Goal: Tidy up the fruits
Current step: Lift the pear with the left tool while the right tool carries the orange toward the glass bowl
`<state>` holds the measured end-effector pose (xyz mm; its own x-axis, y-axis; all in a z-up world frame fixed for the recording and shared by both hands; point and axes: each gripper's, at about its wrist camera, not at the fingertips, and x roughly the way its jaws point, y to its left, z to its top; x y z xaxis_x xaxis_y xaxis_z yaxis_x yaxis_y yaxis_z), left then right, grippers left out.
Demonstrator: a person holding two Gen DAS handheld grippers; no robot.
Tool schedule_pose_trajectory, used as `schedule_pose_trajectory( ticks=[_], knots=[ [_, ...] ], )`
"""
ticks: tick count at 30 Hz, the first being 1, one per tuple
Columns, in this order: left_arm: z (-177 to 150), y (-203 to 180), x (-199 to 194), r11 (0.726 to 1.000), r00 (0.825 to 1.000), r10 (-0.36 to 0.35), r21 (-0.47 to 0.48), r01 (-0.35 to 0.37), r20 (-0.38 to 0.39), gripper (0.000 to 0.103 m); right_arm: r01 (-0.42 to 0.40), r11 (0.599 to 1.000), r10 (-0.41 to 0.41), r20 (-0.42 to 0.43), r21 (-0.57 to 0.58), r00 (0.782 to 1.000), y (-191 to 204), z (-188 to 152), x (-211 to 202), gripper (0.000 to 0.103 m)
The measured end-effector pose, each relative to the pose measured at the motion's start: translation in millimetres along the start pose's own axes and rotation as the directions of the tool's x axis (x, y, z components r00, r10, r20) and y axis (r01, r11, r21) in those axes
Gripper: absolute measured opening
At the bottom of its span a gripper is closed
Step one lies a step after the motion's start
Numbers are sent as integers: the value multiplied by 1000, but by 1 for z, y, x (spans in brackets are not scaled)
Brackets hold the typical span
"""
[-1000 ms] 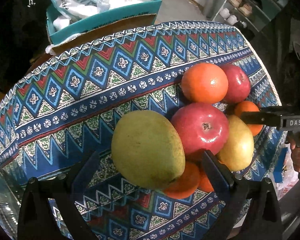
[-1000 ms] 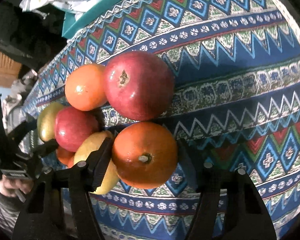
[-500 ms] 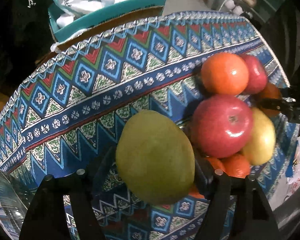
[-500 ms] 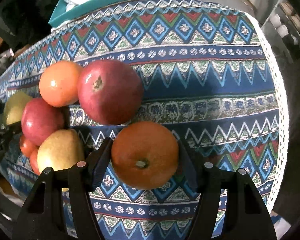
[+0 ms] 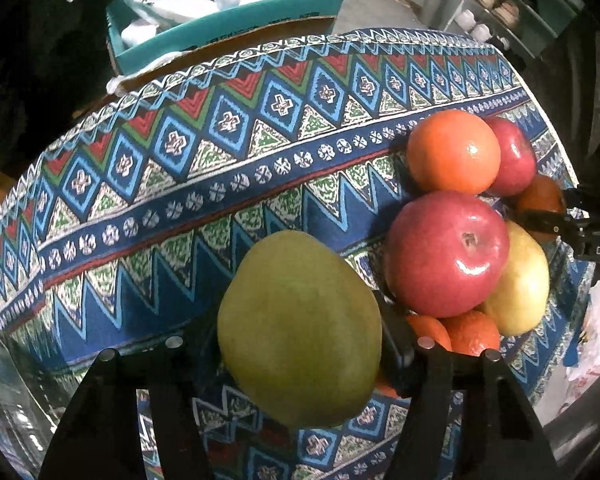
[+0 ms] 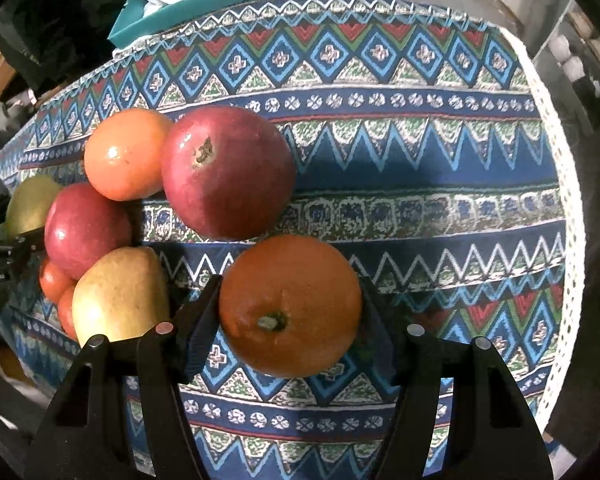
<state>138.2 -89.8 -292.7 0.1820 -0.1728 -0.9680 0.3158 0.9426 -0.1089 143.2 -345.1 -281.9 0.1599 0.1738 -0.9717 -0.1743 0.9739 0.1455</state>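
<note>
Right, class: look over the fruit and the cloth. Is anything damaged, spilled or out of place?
Nothing stands out. The fruit pile sits bunched on the patterned tablecloth, with no spill or visible bruising. The left claw grips a green pear and the right claw an orange; both look intact.

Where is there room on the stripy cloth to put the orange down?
The bare patch lies right of the dark red apple, out to the cloth's white lace edge. The right gripper holds the orange beside it. Another bare stretch runs between the fruit pile and the teal box. The pile itself is crowded.
</note>
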Motion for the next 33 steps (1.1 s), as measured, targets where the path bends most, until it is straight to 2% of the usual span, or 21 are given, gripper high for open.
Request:
schedule_pose_trajectory(
  ticks=[4,17,23,33],
  knots=[
    [-6,-1,-12,1000,999,18,21,-18,39,67,-15,1000,15,44,9,999,-1,1,-16,65],
    [-14,-12,-70,999,986,-24,32,19,166,67,-96,994,103,191,-47,976,17,5,-84,65],
    [-21,-22,-99,998,974,-45,52,35,221,67,-131,988,149,251,-88,956,37,7,-112,65],
    [-34,-30,-149,997,949,-68,59,52,309,67,-197,967,241,335,-160,911,69,5,-159,65]
  ],
)
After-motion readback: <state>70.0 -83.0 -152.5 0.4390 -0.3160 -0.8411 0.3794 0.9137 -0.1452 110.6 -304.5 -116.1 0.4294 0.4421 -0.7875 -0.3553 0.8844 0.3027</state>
